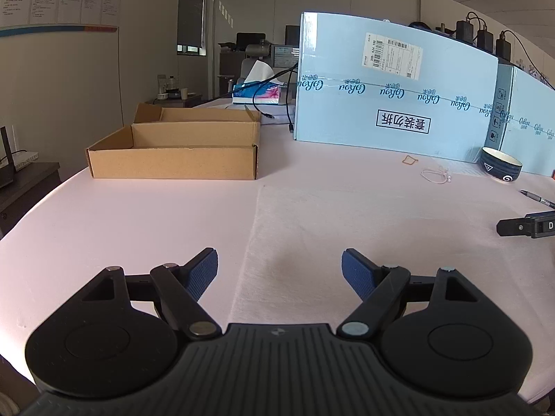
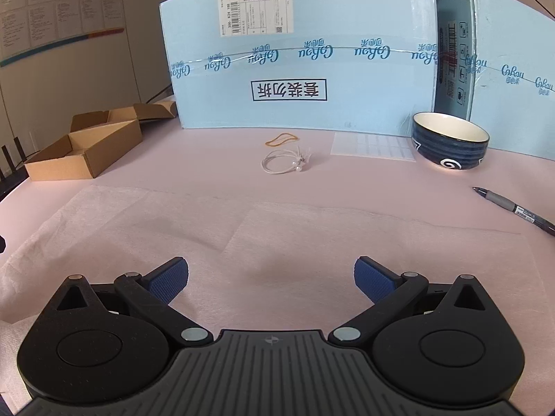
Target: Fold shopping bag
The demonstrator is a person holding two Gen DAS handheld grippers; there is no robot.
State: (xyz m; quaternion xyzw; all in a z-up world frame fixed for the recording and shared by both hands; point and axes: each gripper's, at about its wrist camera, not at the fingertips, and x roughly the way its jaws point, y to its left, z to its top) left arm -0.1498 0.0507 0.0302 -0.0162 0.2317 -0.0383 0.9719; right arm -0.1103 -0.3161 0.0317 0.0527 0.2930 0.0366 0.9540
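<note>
Pale pink non-woven shopping bag (image 2: 312, 228) lies flat on the worktop (image 1: 104, 215), beneath and ahead of both grippers' blue-padded fingers (image 1: 201, 270), which stand wide apart, holding nothing.

The big light-blue carton (image 2: 298, 69) at the bench's far edge carries the brand "CoRou" upside down along a taped line, four boxed Chinese characters, also inverted, and a white barcode label (image 2: 255, 12) too small to read.
</note>
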